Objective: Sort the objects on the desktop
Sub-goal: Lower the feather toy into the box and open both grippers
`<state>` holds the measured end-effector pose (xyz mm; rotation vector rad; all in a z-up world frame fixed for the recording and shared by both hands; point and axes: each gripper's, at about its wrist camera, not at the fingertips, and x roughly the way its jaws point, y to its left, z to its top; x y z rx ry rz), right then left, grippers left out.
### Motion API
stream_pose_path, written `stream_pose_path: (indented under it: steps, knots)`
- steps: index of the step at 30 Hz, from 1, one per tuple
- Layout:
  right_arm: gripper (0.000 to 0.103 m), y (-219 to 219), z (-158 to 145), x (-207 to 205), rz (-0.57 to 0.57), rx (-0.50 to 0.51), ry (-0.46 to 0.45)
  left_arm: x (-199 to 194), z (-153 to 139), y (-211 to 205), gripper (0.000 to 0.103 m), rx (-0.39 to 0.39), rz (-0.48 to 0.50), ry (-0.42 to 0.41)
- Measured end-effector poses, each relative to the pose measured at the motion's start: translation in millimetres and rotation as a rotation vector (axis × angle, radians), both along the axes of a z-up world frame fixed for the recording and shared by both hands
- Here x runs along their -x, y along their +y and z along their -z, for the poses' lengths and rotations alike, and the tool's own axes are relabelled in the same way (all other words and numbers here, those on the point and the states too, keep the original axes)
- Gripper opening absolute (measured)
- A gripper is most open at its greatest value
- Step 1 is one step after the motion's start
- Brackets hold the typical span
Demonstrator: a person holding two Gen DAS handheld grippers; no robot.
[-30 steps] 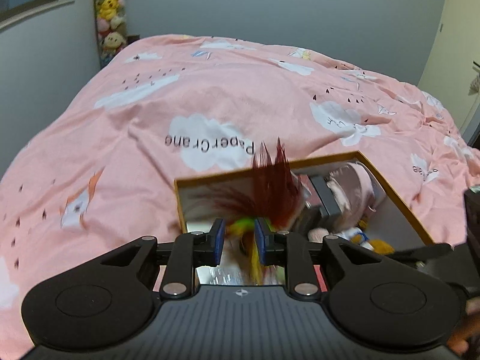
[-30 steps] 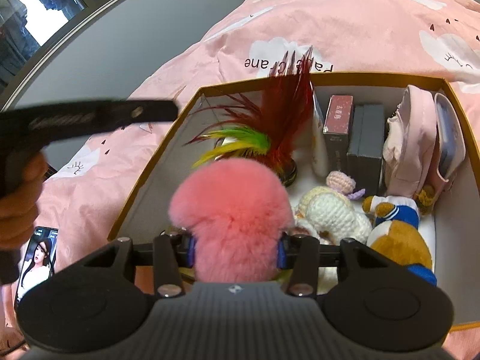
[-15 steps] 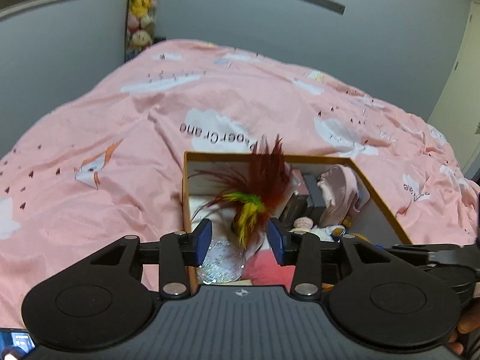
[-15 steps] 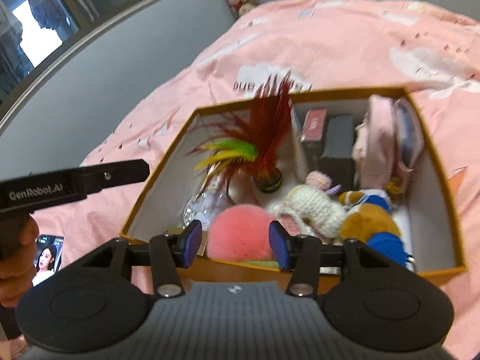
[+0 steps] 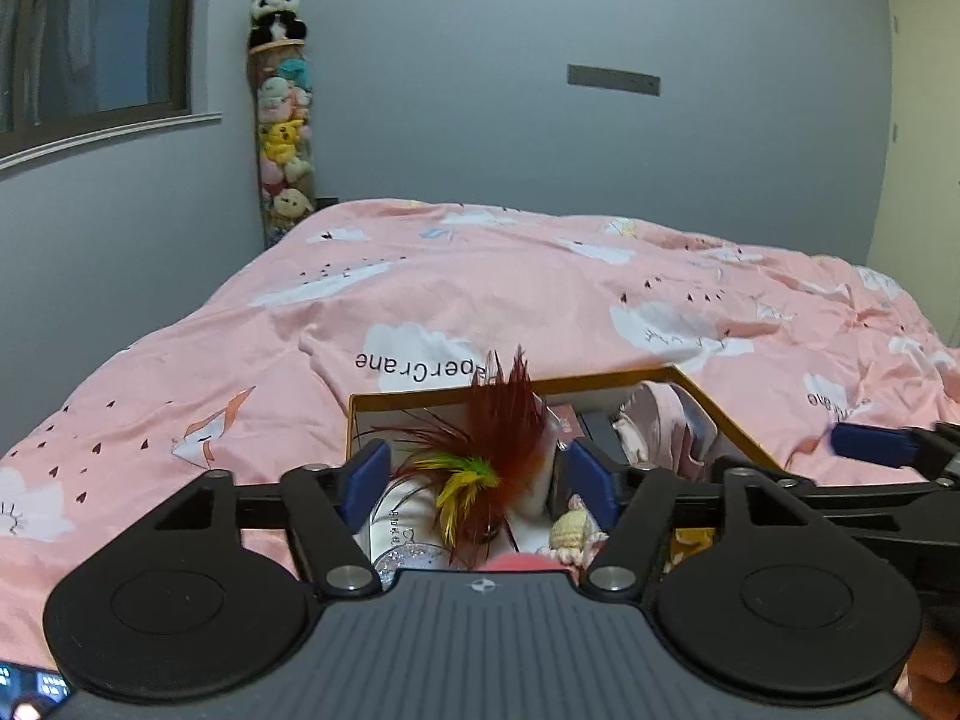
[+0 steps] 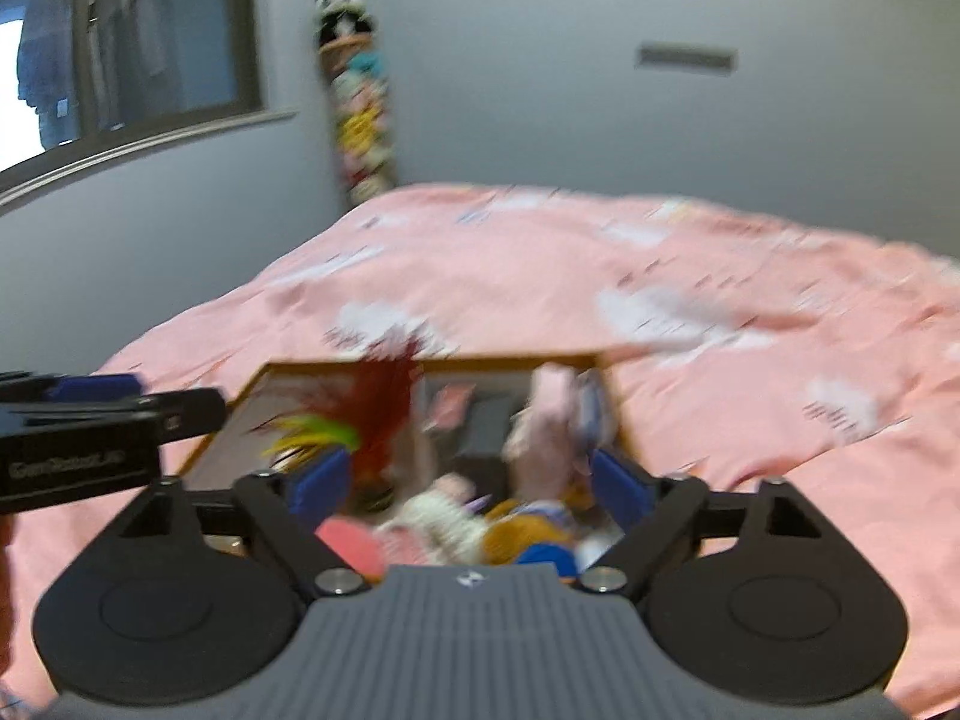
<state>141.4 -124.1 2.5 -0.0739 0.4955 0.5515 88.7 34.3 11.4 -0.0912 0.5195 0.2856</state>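
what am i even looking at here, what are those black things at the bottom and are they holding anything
These are two hand-held grippers, each with a camera looking along its blue-padded fingers. One picture is from the left gripper, the other, blurred, from the right gripper. Both point at an open box on a bed with a pink duvet. Inside are a feather toy, a pink pompom, knitted and plush toys. Both grippers' jaws have just been opening; they are wide apart and hold nothing.

One orange-rimmed box [image 5: 708, 387] sits at lower centre. In it: one feather shuttlecock [image 5: 498, 450], one pink pompom [image 6: 351, 543], one crocheted doll [image 5: 570, 531], one pink pouch [image 5: 663, 420]. Two tongs: left [image 5: 480, 483], right [image 6: 462, 486]. One panda plush [image 5: 276, 12] at upper left.
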Motion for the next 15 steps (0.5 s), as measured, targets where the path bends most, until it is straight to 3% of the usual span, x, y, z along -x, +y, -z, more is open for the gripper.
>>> stream_pose_path:
  steps: [5, 9, 15]
  knots:
    - [0.096, -8.1, 11.1, 5.0, 0.080, 0.023, -0.052, -0.1, 11.0, -3.5, 0.088, -0.013, -0.066, -0.044]
    - [0.096, -11.7, 27.8, 6.7, 0.115, 0.040, -0.047, -2.5, 22.8, -6.0, 0.088, -0.013, -0.015, -0.008]
    - [0.096, -16.9, 38.2, 9.6, 0.099, 0.002, -0.032, -4.7, 40.9, -6.7, 0.089, 0.000, -0.015, 0.017]
